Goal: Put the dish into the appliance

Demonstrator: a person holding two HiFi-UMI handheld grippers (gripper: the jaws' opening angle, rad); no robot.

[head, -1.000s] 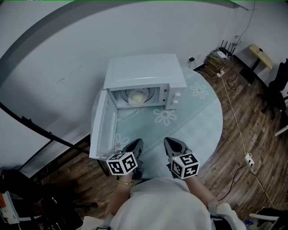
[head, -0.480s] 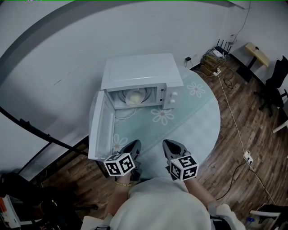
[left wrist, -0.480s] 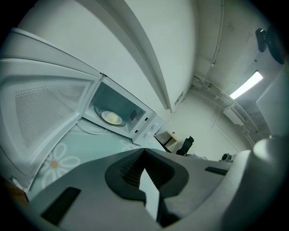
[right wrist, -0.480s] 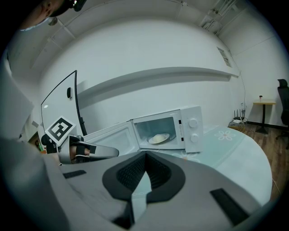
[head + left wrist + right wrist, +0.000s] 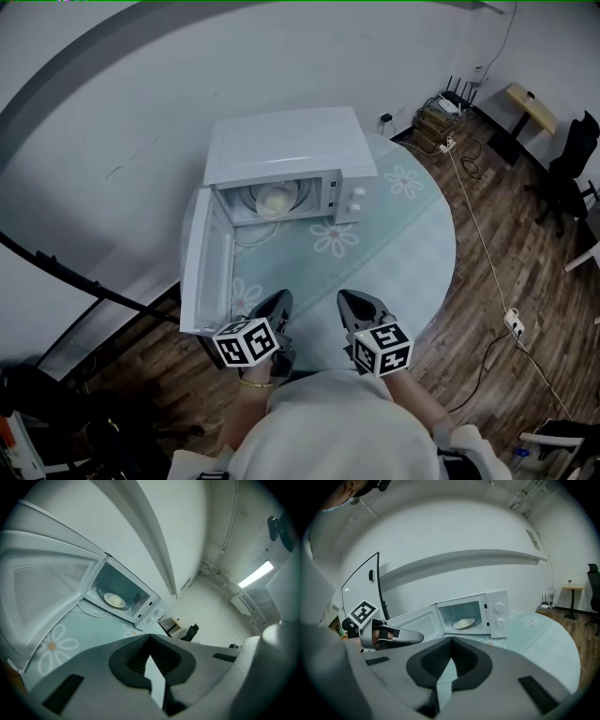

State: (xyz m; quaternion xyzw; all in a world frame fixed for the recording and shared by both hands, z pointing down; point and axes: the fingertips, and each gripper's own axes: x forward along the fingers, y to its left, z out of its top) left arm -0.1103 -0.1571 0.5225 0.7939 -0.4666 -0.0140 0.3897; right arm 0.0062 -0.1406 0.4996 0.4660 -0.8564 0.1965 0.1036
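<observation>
A white microwave (image 5: 286,150) stands at the back of the round table (image 5: 412,234) with its door (image 5: 204,267) swung wide open to the left. A pale dish (image 5: 275,199) lies inside its cavity, also seen as the dish (image 5: 115,600) and the dish (image 5: 464,623). My left gripper (image 5: 278,302) and right gripper (image 5: 353,300) hover side by side over the table's near edge, well short of the microwave. Both have their jaws closed together with nothing between them.
The tablecloth carries white flower prints (image 5: 336,239). Cables and a power strip (image 5: 511,322) lie on the wooden floor at the right. A router shelf (image 5: 441,117), a small side table (image 5: 528,108) and a black chair (image 5: 572,159) stand at the far right.
The view has shifted slightly, so the microwave and table sit a little higher and further left. Both grippers stay shut in about the same place.
</observation>
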